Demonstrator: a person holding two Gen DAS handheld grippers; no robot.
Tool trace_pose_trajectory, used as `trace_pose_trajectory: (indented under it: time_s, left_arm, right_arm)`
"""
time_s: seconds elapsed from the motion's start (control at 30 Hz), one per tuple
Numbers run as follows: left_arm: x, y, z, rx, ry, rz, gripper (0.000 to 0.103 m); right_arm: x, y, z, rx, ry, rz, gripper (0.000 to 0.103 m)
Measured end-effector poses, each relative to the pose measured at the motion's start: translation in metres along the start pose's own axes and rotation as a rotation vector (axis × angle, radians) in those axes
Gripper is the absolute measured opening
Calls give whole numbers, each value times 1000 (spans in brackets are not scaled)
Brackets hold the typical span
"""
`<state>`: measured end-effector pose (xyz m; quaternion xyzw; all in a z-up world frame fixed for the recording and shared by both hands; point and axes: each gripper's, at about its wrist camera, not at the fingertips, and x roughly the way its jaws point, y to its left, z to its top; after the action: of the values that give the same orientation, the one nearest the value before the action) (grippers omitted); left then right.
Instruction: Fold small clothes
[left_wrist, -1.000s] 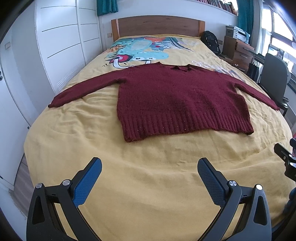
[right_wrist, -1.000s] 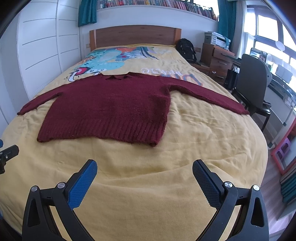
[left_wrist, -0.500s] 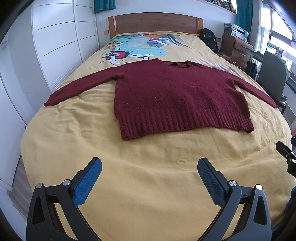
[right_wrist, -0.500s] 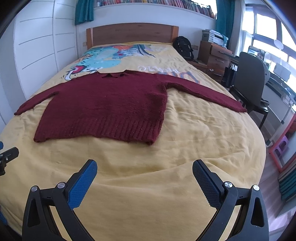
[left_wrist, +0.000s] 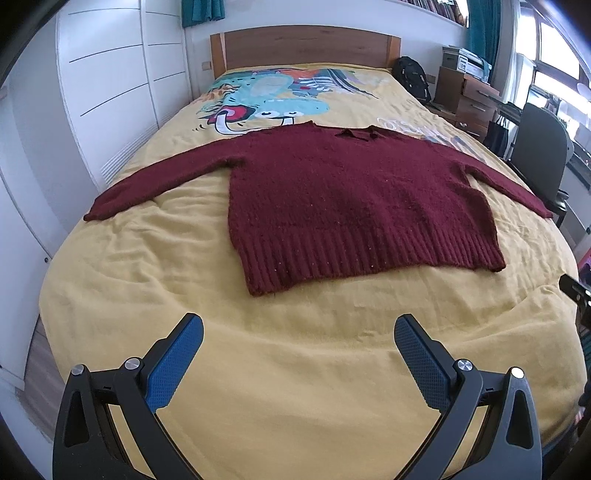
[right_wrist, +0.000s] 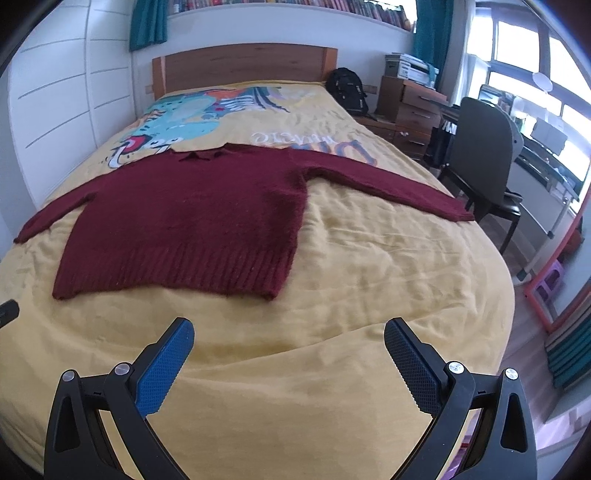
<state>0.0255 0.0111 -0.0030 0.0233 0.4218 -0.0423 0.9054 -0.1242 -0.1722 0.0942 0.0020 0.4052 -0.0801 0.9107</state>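
So the maroon sweater (left_wrist: 354, 206) is laid out flat on the bed (left_wrist: 295, 369), front down or up I honestly can't tell, with both sleeves stretched out sideways and the collar pointing toward the headboard (left_wrist: 303, 48). Its ribbed hem faces the near end of the yellow duvet (which has a big cartoon print up by the pillows). The left hand-held gripper (left_wrist: 299, 332) hangs over the bare duvet just short of the hem, jaws spread wide, nothing between them. Same deal with the right hand-held gripper (right_wrist: 288, 334): wide open, empty, hovering over the wrinkly near end of the bed and not touching the sweater (right_wrist: 184, 221). A dark chair (right_wrist: 480, 155) sits off to the right of the bed, by the right sleeve's cuff.
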Motion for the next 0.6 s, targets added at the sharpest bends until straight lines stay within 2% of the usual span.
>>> trace_pose_trajectory:
  time_s: [0.2, 0.33, 0.6]
  left_arm:
    - [2, 6, 8, 12, 39, -20, 102]
    - [6, 20, 19, -54, 66, -43, 102]
    - [19, 43, 40, -97, 87, -60, 102]
  right_arm:
    - [1, -4, 19, 12, 5, -21, 103]
    - [3, -5, 32, 11, 4, -30, 103]
    - [15, -10, 61, 33, -7, -51, 103]
